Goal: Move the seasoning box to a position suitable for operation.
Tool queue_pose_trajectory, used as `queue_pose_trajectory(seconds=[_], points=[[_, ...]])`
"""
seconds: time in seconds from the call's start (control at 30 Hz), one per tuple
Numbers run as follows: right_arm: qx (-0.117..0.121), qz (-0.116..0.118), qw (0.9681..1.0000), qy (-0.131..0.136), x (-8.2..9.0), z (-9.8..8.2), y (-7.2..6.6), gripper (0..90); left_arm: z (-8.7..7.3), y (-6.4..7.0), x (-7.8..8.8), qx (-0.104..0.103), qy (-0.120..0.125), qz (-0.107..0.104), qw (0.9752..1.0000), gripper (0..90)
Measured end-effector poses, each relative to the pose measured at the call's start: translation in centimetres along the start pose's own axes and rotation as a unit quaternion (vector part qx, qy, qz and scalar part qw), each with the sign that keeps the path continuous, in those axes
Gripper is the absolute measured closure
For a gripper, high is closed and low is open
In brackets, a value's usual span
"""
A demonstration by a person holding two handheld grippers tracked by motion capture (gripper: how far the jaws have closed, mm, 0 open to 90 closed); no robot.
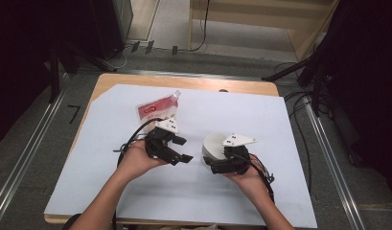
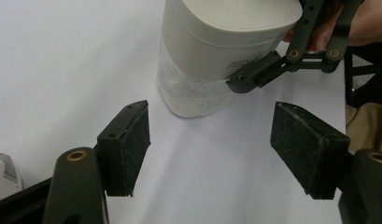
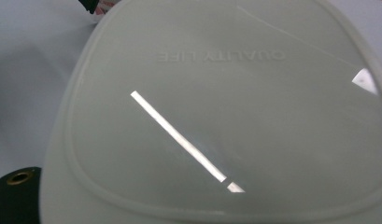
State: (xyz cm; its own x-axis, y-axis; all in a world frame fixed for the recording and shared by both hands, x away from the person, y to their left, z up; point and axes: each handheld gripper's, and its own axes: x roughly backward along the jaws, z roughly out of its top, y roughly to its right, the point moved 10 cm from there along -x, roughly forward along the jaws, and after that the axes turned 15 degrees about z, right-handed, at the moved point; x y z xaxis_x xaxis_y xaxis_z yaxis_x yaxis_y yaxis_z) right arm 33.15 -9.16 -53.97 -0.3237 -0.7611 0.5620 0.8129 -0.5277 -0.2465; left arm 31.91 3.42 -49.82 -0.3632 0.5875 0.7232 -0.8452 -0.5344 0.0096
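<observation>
The pads (image 2: 132, 149) of the left gripper (image 1: 180, 149) are spread apart with nothing between them. The right gripper (image 1: 213, 163) is clamped on a white lidded container (image 2: 216, 51), one jaw pressed against its side. The container is held on the white sheet (image 1: 280, 143), just right of the left gripper; a red pouch (image 1: 157, 109) lies behind.

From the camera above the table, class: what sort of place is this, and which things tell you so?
Probably a lab or recording studio, not a home. A small table under a white sheet stands between floor rails, with dark stands and loose cables around it on grey carpet.
</observation>
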Motion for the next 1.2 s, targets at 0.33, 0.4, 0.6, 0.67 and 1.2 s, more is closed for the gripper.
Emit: queue_pose_trajectory(seconds=[0.33, 0.4, 0.6, 0.67, 1.2], points=[[-0.021, 0.034, 0.9991, 0.012, 2.1, 0.8, -0.5, 9.7, 0.2, 0.0, -0.1, 0.002, 0.005, -0.001, 1.0, 29.4], [-0.024, 0.038, 0.9989, 0.016, 2.8, 1.0, -0.8, 9.7, 0.2, -0.1, 0.0, 0.0, 0.005, 0.0, 1.0, 29.4], [-0.028, 0.037, 0.9988, 0.014, 4.7, 0.9, -0.9, 9.6, 0.3, 0.0, 0.0, 0.004, 0.006, 0.0, 1.0, 29.3], [-0.03, 0.035, 0.9989, 0.013, 5.5, 0.9, -1.0, 9.6, 0.4, 0.0, -0.1, 0.001, 0.006, -0.002, 1.0, 29.3], [-0.016, 0.035, 0.9992, 0.012, 8.7, -1.3, -2.2, 45.8, 0.9, -0.2, -0.3, 0.003, 0.015, -0.002, 0.9999, 27.8]])
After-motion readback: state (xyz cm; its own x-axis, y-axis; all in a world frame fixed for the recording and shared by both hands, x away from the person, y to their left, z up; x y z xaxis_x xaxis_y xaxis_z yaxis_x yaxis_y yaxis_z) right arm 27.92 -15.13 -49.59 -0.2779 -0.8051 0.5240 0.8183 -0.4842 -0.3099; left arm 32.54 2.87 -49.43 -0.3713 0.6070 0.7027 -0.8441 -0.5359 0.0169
